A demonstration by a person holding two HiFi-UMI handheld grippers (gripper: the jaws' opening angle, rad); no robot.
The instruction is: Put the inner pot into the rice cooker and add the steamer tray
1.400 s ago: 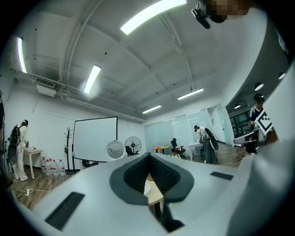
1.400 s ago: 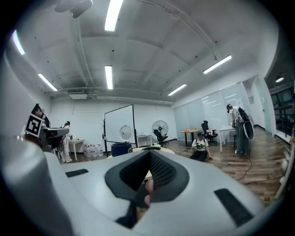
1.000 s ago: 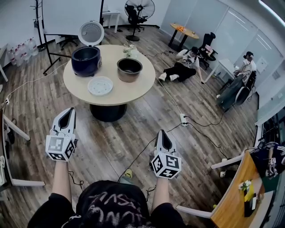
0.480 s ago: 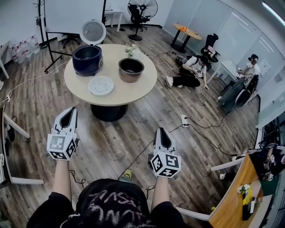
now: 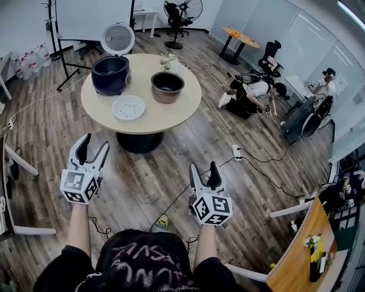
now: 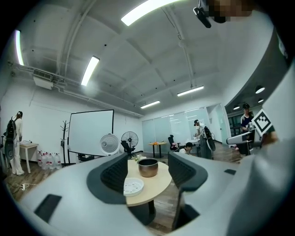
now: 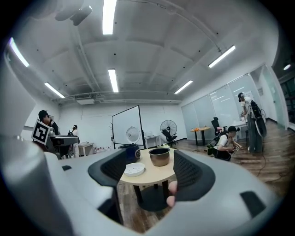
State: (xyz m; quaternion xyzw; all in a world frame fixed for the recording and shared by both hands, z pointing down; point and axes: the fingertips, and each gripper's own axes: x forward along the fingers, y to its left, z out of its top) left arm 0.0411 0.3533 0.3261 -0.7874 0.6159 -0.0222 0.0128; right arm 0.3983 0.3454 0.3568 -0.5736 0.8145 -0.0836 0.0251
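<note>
Round bench point(image 5: 174, 117) on wood floor: rice cooker point(image 5: 110, 74), lid up, inner pot point(image 5: 167, 86) beside it, steamer tray point(image 5: 129, 108) nearer. Left gripper point(image 5: 95, 142) and right gripper point(image 5: 203, 168) well back, jaws just opened, nothing between them.

bright ceiling strip lights point(image 7: 109, 14), soft shadows, sharp focus, heavy fisheye bending at edges.

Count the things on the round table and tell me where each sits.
4. The rice cooker at the far left, the inner pot right of it, the steamer tray at the near left, and a small pale item at the far edge, too small to identify.
</note>
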